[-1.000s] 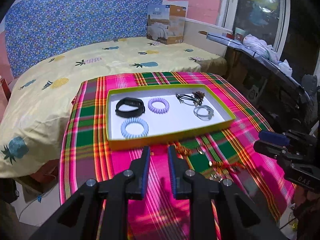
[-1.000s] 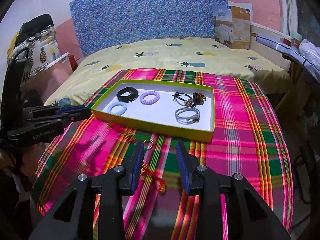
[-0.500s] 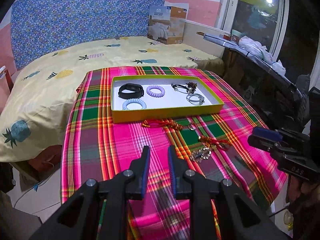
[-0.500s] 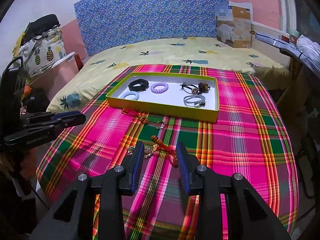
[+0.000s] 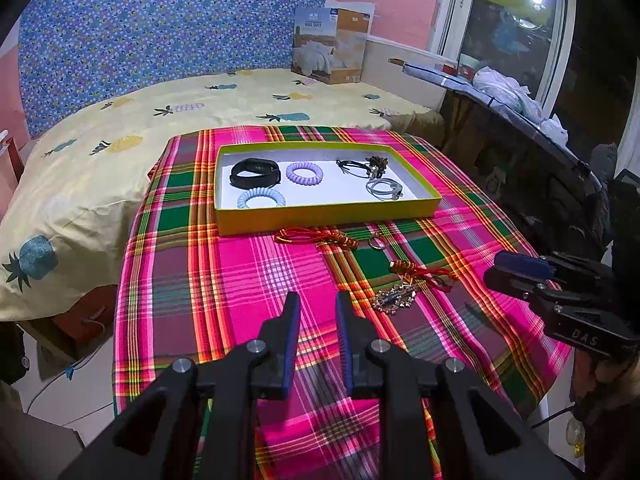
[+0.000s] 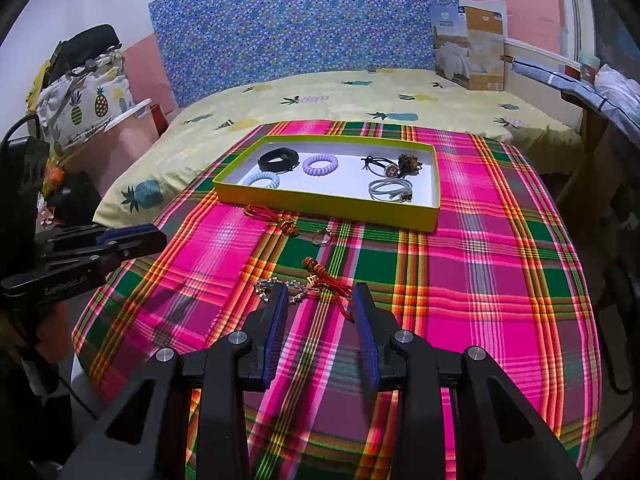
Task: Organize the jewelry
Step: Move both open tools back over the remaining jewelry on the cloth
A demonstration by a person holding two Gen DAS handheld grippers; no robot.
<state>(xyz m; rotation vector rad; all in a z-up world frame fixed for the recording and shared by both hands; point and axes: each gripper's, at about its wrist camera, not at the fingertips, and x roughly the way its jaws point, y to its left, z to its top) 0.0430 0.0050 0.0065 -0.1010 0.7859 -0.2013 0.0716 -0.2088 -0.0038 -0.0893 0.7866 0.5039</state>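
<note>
A yellow-green tray [image 5: 328, 212] [image 6: 328, 208] on the plaid cloth holds a black band [image 5: 255, 172], a purple coil tie [image 5: 304, 173], a blue coil tie [image 5: 261, 200], dark hair ties [image 5: 362, 166] and a grey tie [image 5: 384, 189]. On the cloth in front lie a red cord [image 5: 316, 237] [image 6: 272, 216], a ring [image 5: 376, 243] [image 6: 321, 237], a second red cord [image 5: 420, 272] [image 6: 326, 276] and a beaded chain [image 5: 396, 298] [image 6: 280, 290]. My left gripper [image 5: 317, 300] is open and empty, left of the chain. My right gripper [image 6: 320, 292] is open and empty, just short of the chain and cord.
The plaid table [image 5: 240, 280] stands against a bed with a pineapple sheet [image 5: 200, 108]. A cardboard box [image 5: 330, 46] sits at the bed's far corner. A dark rack [image 5: 520, 120] runs along the right. Bags and clutter [image 6: 80, 80] are at the left.
Both grippers have pulled back from the tray and risen, so the whole table and the loose jewelry now show. The right gripper's jaws have opened wider.
</note>
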